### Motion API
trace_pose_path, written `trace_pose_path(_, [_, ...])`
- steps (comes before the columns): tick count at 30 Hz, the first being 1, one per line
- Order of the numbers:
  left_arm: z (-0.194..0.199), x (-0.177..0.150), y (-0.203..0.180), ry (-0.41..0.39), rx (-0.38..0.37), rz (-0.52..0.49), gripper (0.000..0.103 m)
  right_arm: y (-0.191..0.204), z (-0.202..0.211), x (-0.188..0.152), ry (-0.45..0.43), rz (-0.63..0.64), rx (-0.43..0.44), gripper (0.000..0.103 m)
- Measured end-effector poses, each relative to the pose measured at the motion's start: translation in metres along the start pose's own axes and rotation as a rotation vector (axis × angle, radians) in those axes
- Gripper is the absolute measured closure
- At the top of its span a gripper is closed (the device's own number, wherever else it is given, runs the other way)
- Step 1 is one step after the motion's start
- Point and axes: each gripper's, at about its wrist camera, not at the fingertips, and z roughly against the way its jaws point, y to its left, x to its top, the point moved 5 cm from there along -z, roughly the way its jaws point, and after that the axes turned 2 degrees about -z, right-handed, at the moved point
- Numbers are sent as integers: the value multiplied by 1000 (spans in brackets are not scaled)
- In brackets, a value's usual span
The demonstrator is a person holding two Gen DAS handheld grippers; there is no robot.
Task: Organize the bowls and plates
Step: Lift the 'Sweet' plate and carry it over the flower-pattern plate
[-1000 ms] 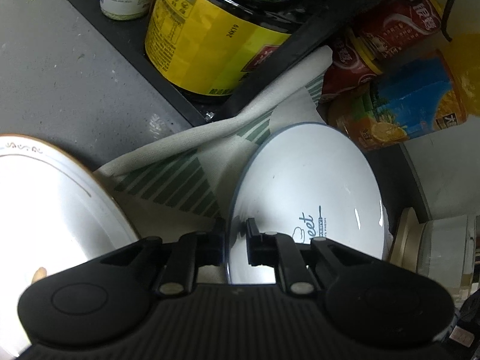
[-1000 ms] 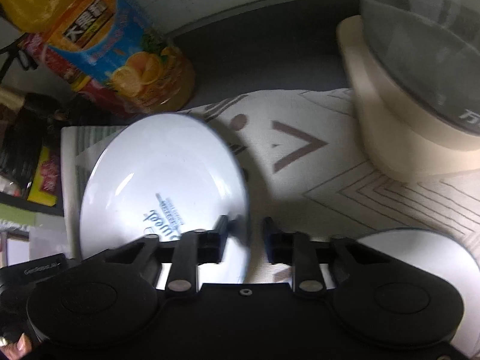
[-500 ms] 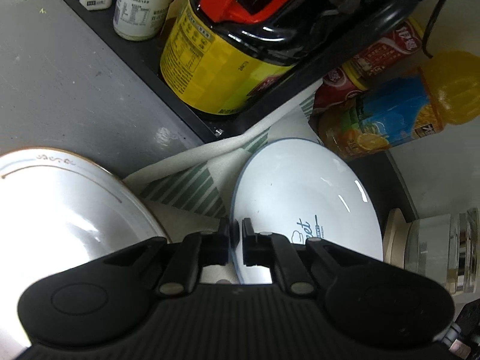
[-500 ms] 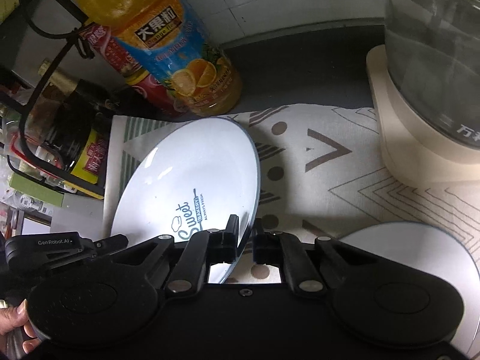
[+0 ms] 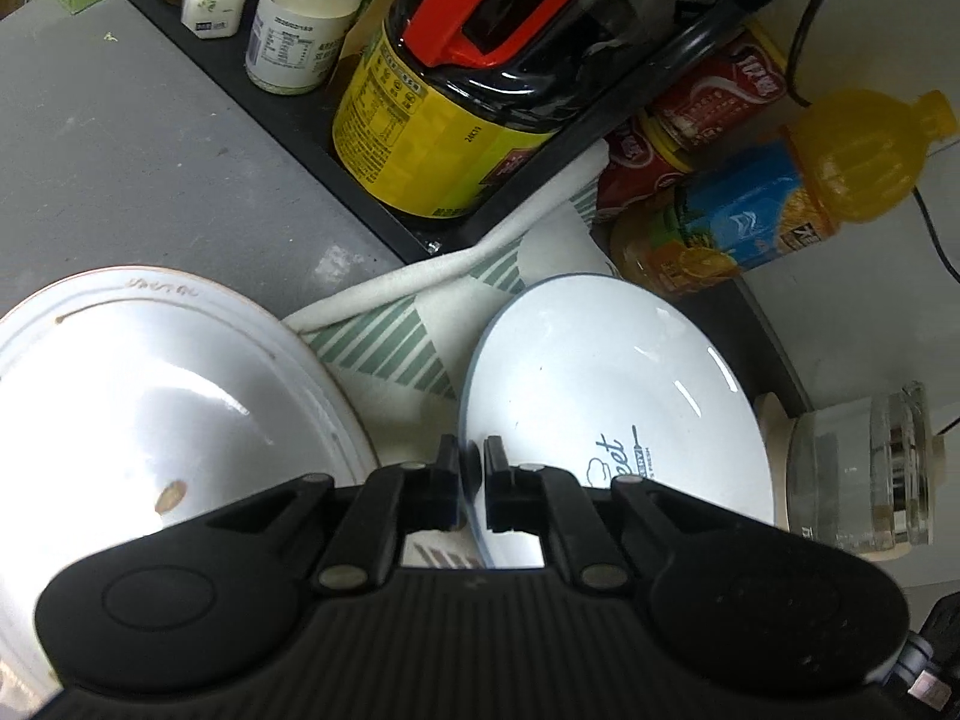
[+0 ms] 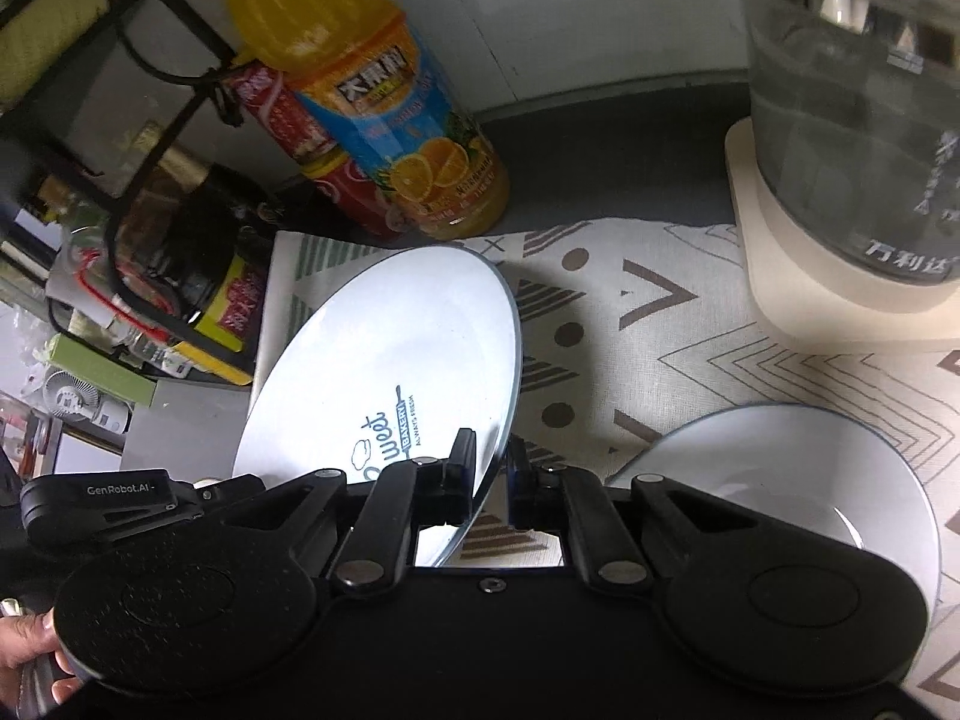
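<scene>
A white plate with a blue rim and "Sweet Bakery" print [image 5: 606, 396] [image 6: 390, 372] is held tilted above the patterned cloth. My left gripper [image 5: 473, 480] is shut on its left rim. My right gripper [image 6: 489, 468] is shut on its right rim. A larger white plate with a gold rim [image 5: 150, 396] lies to the left in the left wrist view. Another white, blue-rimmed dish [image 6: 798, 474] lies on the cloth at the lower right in the right wrist view.
A black rack [image 5: 336, 138] holds a yellow-labelled jug [image 5: 438, 132] and small bottles. An orange juice bottle [image 6: 390, 120] and red cans [image 5: 678, 138] stand behind the plate. A glass kettle on a cream base [image 6: 840, 180] stands at the right. The patterned cloth [image 6: 690, 324] covers the counter.
Both grippers have closed on the blue-rimmed plate's rims and lifted it off the cloth, tilted. Both views have pulled back and up.
</scene>
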Motion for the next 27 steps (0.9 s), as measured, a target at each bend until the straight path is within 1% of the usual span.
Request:
trace_pose_path(7, [17,-14,5,-9,-11,24,97,13,22,-8,-28,43,17,93])
trace_pose_path(14, [32,-25,16,-28,-14,61,97,24,32,-13,-26,97,27,93])
trace_pose_path(22, [51,-34,31,-71,9,85,97,41,33,-20,-10,183,62,92])
trace_pose_path(27, [61,-42,44,-92,29,133,97,50,27,-26,18,231,83,92])
